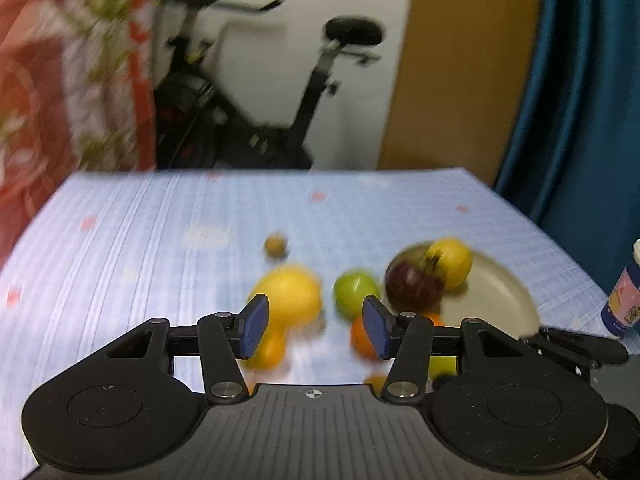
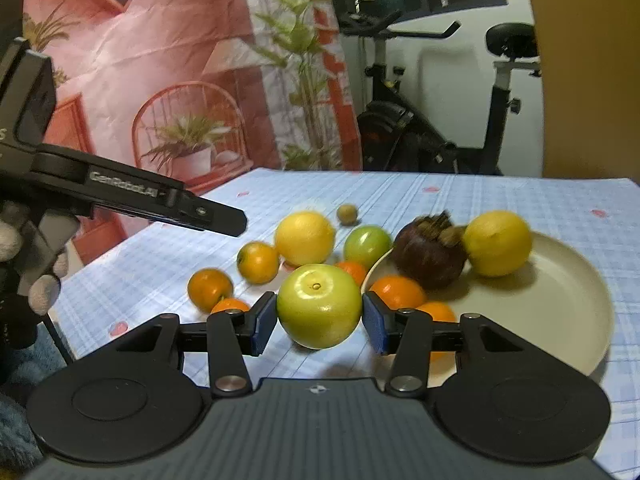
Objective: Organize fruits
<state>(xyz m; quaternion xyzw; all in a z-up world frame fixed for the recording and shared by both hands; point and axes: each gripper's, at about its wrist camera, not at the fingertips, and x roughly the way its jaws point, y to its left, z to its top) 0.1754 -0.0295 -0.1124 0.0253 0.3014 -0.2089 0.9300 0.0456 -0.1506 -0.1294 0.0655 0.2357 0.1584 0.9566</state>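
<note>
Clearly a green fruit is gripped for the plate

Right tool (image 2: 319, 320): its two blue pads sit against the left and right flanks of a large green fruit (image 2: 319, 306), so the tool holds that fruit at its widest part, stem dimple facing up. A grip across the middle looks chosen so the round fruit cannot squirt out forward or back. The fruit appears lifted just clear of the table (image 2: 168, 248), judging by the soft shadow under it, though I cannot be sure.

Just right of the gripped fruit lies the cream plate (image 2: 560, 320), near enough for a short carry. It already bears a dark purple fruit (image 2: 430, 258) and a yellow fruit (image 2: 498, 244) at its far side, plus orange ones (image 2: 398, 290) at its near-left rim, which suggests the plate is the collecting place and the near-right part is free for more.

To the left, loose on the table, wait a yellow fruit (image 2: 305, 238), a smaller green fruit (image 2: 367, 244), several small oranges (image 2: 258, 262) and a tiny brownish fruit (image 2: 346, 214) farthest off.

Left tool (image 1: 316, 330): its pads stand moderately apart with nothing between them, hovering over the loose pile, likely lining up on the next piece. Its view is motion-blurred. A printed cup (image 1: 626, 296) stands at the right edge, apart from the fruit
</note>
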